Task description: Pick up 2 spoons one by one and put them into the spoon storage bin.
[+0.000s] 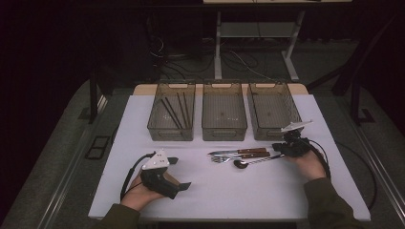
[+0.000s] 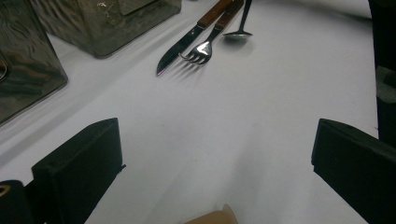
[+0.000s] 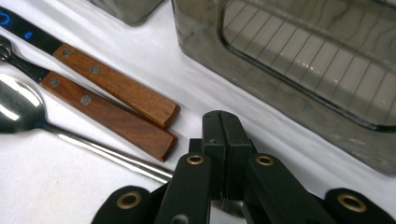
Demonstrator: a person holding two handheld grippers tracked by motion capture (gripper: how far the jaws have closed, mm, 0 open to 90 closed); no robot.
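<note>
Chopsticks (image 1: 173, 110) already in left bin (image 1: 170, 131); knife (image 1: 237, 151), fork (image 1: 239, 156), spoon (image 1: 251, 161) unsorted before bins. Right gripper (image 1: 282, 147) clenched on spoon handle; left gripper (image 1: 178, 172) released, idle.

Left tool (image 1: 179, 172): held in the left hand (image 1: 138, 193) low at the near left, jaws spread wide apart, pointing right. Right tool (image 1: 277, 147): held in the right hand (image 1: 308, 164) at the right, jaws pressed together, pointing left. Both forearms enter from the bottom edge.

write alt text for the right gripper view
The right gripper, jaws shut, sits by the spoon handle's end. Left lie two wooden-handled pieces, a knife and a fork, on a white table; a clear bin stands behind.
</note>
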